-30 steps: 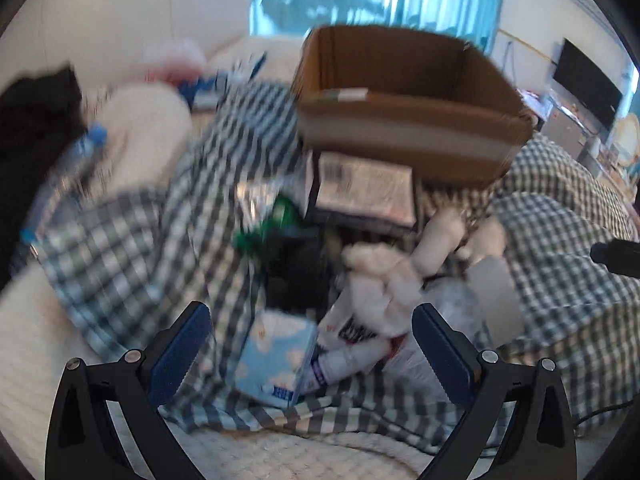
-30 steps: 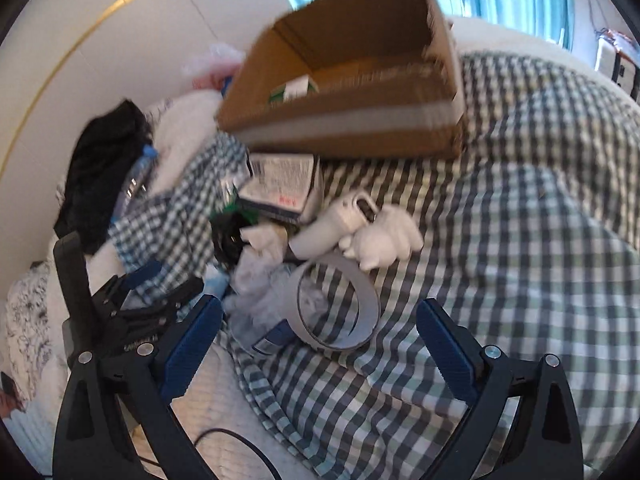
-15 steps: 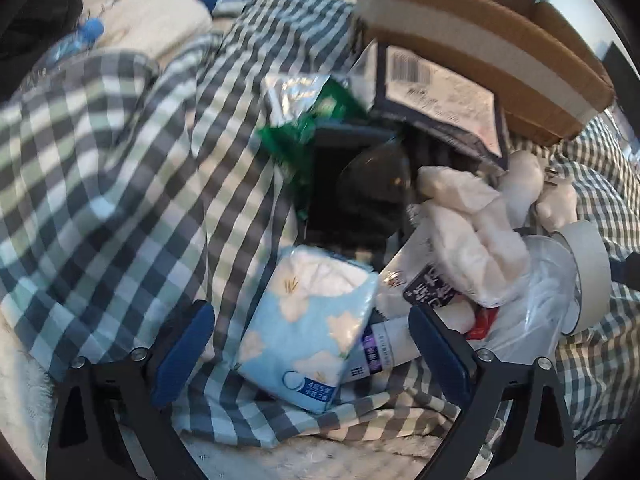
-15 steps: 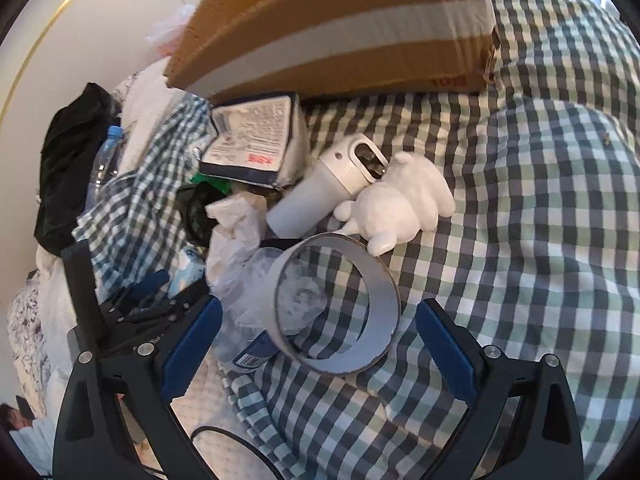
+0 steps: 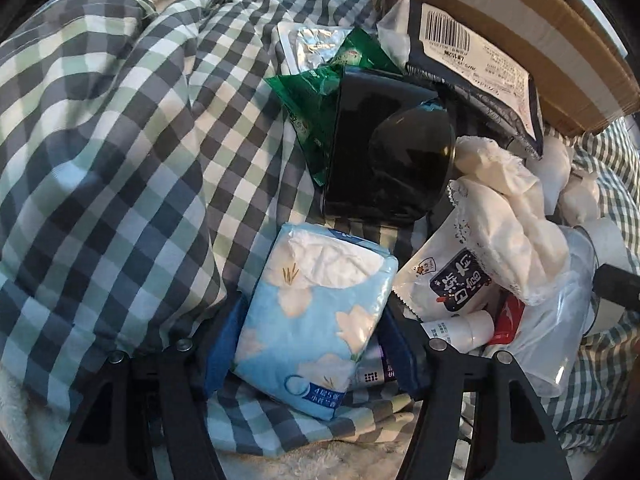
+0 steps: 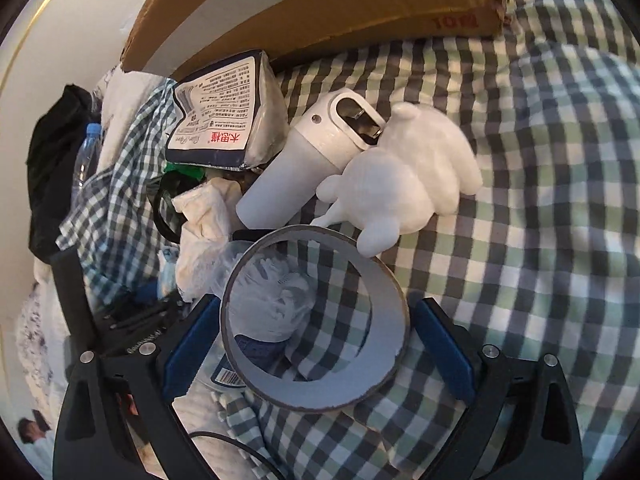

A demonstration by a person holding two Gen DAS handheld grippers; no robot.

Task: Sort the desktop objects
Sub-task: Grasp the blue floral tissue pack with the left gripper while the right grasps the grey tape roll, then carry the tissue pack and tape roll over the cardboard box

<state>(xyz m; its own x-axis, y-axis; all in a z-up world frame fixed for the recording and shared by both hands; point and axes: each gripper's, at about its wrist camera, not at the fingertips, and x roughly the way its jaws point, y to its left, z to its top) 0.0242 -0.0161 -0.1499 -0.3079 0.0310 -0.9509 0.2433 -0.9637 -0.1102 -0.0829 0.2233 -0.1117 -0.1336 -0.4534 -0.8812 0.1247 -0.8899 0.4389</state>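
Your left hand-held gripper [image 5: 312, 344] has just been closing w/ the tissue pack [image 5: 316, 320] between its pads on the checked bedsheet [image 5: 120, 160], long axis pointing fwd; right hand-held gripper [image 6: 316, 344] spread around the tape roll [image 6: 384, 308].

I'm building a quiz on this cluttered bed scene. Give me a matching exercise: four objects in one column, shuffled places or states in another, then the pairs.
Things:
1. tissue pack
2. tape ring
3. cardboard box
4. white plush toy

Places:
A. at the far edge, behind the pile
B. between the left gripper pads
C. against the white bottle
D. between the right gripper pads, untouched

Pairs: 1-B, 2-D, 3-A, 4-C
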